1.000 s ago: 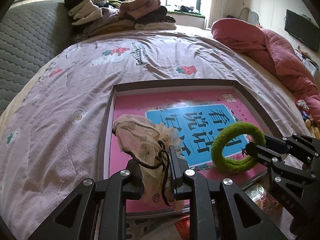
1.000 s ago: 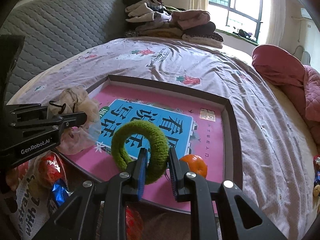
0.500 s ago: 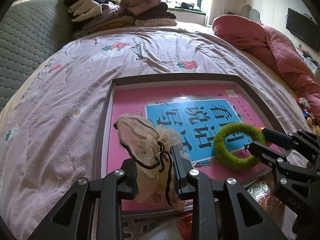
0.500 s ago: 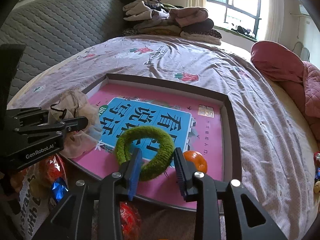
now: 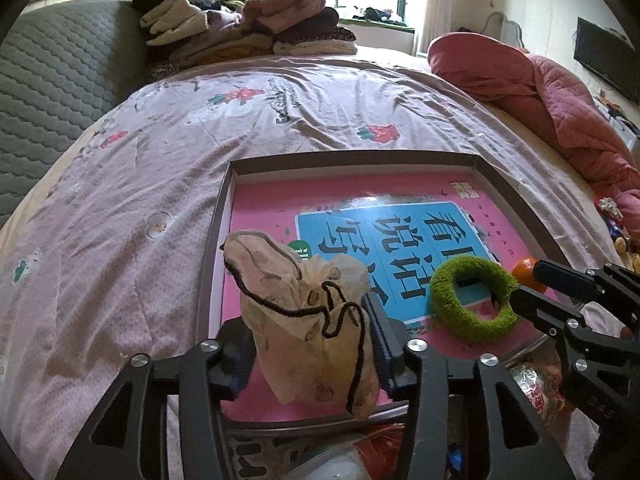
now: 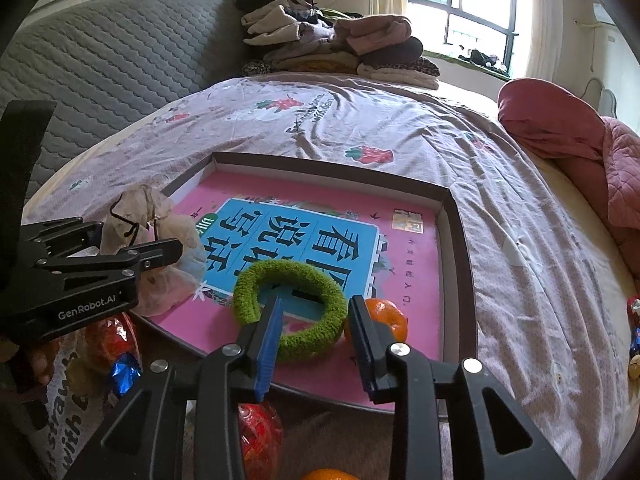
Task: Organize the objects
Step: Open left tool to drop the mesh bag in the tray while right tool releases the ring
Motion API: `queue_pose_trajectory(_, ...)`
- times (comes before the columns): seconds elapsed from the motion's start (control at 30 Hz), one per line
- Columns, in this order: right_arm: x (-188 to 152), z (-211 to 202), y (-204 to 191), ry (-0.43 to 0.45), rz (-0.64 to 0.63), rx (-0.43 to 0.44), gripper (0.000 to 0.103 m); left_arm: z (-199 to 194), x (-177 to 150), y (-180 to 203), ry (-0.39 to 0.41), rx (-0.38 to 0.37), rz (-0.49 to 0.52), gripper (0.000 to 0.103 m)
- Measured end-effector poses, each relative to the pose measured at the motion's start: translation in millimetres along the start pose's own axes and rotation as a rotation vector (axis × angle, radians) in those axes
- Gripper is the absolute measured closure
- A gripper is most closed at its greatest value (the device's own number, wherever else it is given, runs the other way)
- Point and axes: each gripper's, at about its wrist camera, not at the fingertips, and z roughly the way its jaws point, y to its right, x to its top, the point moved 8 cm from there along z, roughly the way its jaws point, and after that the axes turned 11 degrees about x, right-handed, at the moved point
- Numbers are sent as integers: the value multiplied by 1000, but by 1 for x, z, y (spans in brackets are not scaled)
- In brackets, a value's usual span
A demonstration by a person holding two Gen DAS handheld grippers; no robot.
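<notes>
On the bed, at the near edge, a flat box tray (image 5: 224,216) with a pink bottom is lying. Both things are now sitting down inside it.

The left gripper (image 5: 310,344) was squeezing the cloth pouch (image 5: 308,312) a second ago. Now its jaws are opening, and the pouch is standing between them with gaps on both sides, at about 8 o'clock in the tray. The right gripper (image 6: 316,332) was pinching the green fuzzy ring (image 6: 292,316) up off the tray. Now its jaws are standing apart, and the ring is lying flat at about 5 o'clock, with one side between the jaws. So both things look put away, and the hands can pull back.

Only the right view is showing the whole orange (image 6: 386,318), just beside the ring at its 3 o'clock. It also is showing the shiny candy wrappers (image 6: 120,352) below the tray. The left view is showing only a peek of that orange.
</notes>
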Motion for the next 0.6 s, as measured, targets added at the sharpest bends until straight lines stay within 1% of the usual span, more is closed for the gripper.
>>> queue_pose_trajectory(0.13,0,-4,-1,8,4,5,69,-3,3,-3,12,-1,-10,48)
queue_pose_trajectory(0.37,0,-8,-1,13,8,5,69,-8,6,-5,26,-3,-17,34)
queue_pose_trajectory(0.6,1,-14,-1,25,11,3,69,-20,10,-5,57,9,-9,29)
